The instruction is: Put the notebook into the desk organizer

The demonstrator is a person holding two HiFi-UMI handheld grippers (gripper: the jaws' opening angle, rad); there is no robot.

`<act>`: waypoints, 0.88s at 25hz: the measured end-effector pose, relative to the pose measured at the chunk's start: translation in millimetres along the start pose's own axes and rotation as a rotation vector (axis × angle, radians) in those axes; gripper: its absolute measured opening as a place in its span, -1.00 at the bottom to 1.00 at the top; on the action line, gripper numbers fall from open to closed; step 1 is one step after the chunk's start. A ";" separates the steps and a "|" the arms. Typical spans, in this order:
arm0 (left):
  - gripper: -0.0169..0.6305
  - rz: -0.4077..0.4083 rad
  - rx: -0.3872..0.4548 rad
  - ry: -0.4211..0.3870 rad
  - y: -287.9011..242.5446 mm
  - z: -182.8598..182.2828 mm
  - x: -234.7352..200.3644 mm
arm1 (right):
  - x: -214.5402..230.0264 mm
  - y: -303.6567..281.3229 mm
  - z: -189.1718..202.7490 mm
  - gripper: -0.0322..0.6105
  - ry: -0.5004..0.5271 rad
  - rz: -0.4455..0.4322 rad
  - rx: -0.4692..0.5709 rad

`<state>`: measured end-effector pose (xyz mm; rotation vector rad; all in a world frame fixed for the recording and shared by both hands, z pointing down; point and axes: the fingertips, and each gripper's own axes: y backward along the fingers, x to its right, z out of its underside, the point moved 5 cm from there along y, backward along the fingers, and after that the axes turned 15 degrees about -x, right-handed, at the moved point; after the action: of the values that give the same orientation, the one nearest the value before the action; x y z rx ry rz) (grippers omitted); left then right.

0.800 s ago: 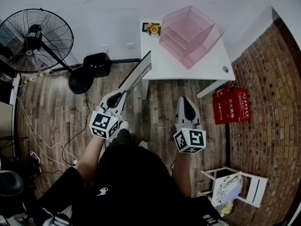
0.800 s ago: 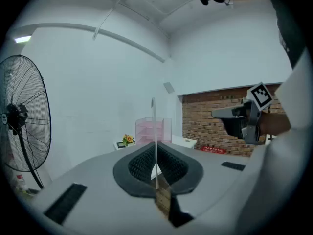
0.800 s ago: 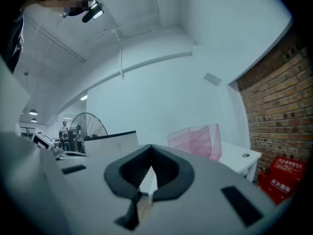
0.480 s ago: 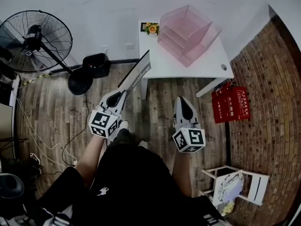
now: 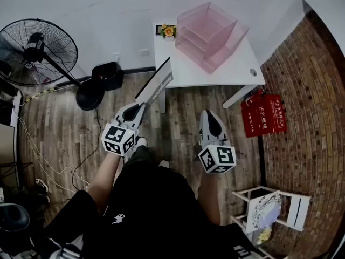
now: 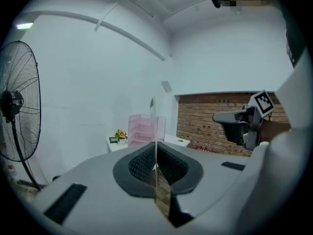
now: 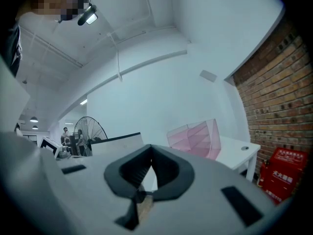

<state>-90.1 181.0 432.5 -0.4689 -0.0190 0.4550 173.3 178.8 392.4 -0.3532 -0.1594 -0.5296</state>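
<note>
1. The left gripper (image 5: pixel 137 108) is clamped tight on one thin grey notebook with a dark edge (image 5: pixel 156 85). It is held in the air, edge-on between the jaws. Its long axis runs from the gripper far and rightward, and its far end is near the near-left corner of the white table (image 5: pixel 226 74).
2. One pink translucent tiered desk organizer (image 5: pixel 207 34) stands on that table, well apart from the notebook.
3. The right gripper (image 5: pixel 211 117) has its jaws together on nothing.
4. Also one each: black standing fan (image 5: pixel 38 50), black bin (image 5: pixel 110 74), small pot of orange flowers (image 5: pixel 168 31), red box (image 5: pixel 263 116), white chair (image 5: pixel 280 212).
5. The wooden plank floor (image 5: pixel 64 123) meets a white wall (image 5: pixel 108 15) at the far side and a brick wall (image 5: pixel 307 107) on the right.
</note>
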 end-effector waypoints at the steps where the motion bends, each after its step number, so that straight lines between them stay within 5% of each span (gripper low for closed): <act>1: -0.92 0.002 0.000 -0.005 -1.4 -1.7 0.6 | 1.7 -0.4 -0.3 -0.89 -0.003 0.002 0.001; 22: -0.92 0.131 -0.068 -0.004 -93.2 -28.2 -69.0 | 22.2 -78.4 -26.9 -0.89 -0.045 0.121 0.001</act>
<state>-109.7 65.3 454.3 -0.5381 -0.0078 0.5856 153.1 95.5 395.3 -0.3719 -0.1808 -0.4027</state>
